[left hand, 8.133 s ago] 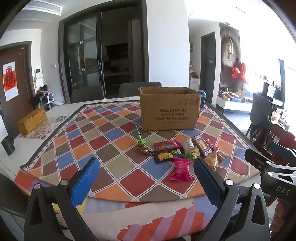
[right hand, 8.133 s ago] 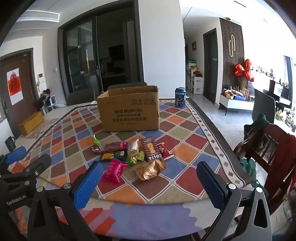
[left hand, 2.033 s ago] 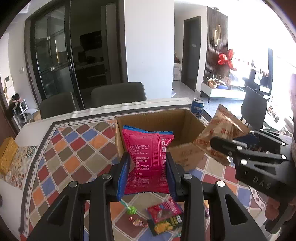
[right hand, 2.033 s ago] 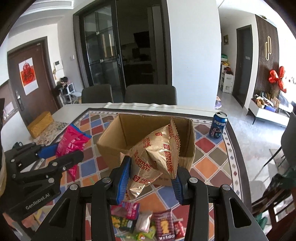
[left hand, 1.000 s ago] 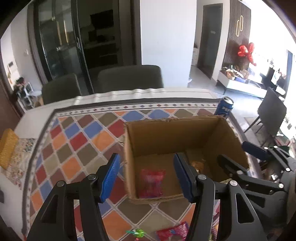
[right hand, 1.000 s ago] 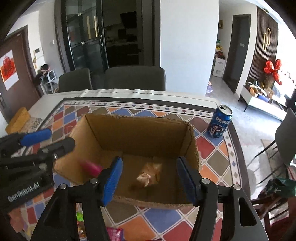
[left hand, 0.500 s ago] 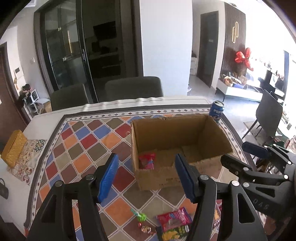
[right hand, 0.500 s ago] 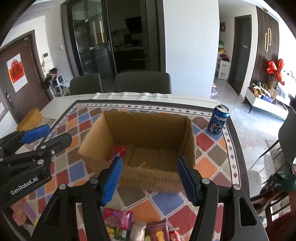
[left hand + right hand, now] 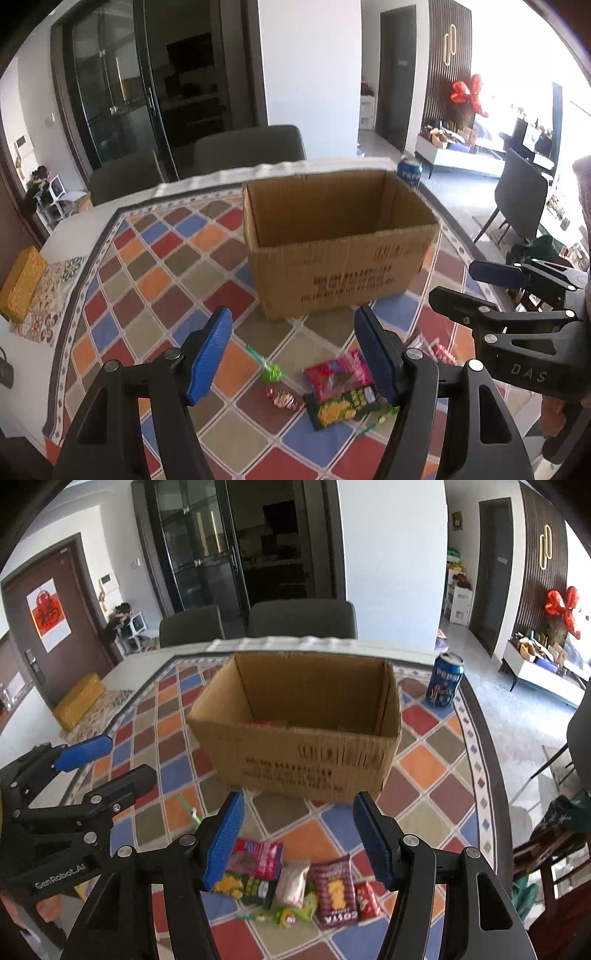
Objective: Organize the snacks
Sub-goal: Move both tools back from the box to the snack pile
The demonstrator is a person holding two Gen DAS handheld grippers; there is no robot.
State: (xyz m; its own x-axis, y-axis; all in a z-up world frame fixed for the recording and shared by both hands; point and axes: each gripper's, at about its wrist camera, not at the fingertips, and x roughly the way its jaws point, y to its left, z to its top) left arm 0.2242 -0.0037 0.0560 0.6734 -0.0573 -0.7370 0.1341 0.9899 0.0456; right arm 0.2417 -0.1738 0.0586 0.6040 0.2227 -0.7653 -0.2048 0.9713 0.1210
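Note:
An open cardboard box (image 9: 343, 266) (image 9: 306, 753) stands on the checkered tablecloth; a bit of a pink packet (image 9: 263, 722) shows inside it. Several snack packets lie in front of the box: a red packet (image 9: 338, 374), a black-and-yellow packet (image 9: 343, 406), a wrapped candy (image 9: 282, 398) and a green lollipop (image 9: 271, 371). The right wrist view shows a dark red COSTA bag (image 9: 336, 891), a pale packet (image 9: 293, 882) and a pink packet (image 9: 260, 858). My left gripper (image 9: 295, 356) is open and empty above the snacks. My right gripper (image 9: 297, 842) is open and empty, beside the left one.
A blue Pepsi can (image 9: 445, 679) stands right of the box. A yellow box (image 9: 20, 284) lies on a patterned mat at the table's left. Grey chairs (image 9: 301, 622) stand behind the table, a wooden chair (image 9: 550, 853) at its right.
Both grippers let their packets go into the box and have drawn back and down toward the snack pile. The box now looks farther and its inside is mostly hidden.

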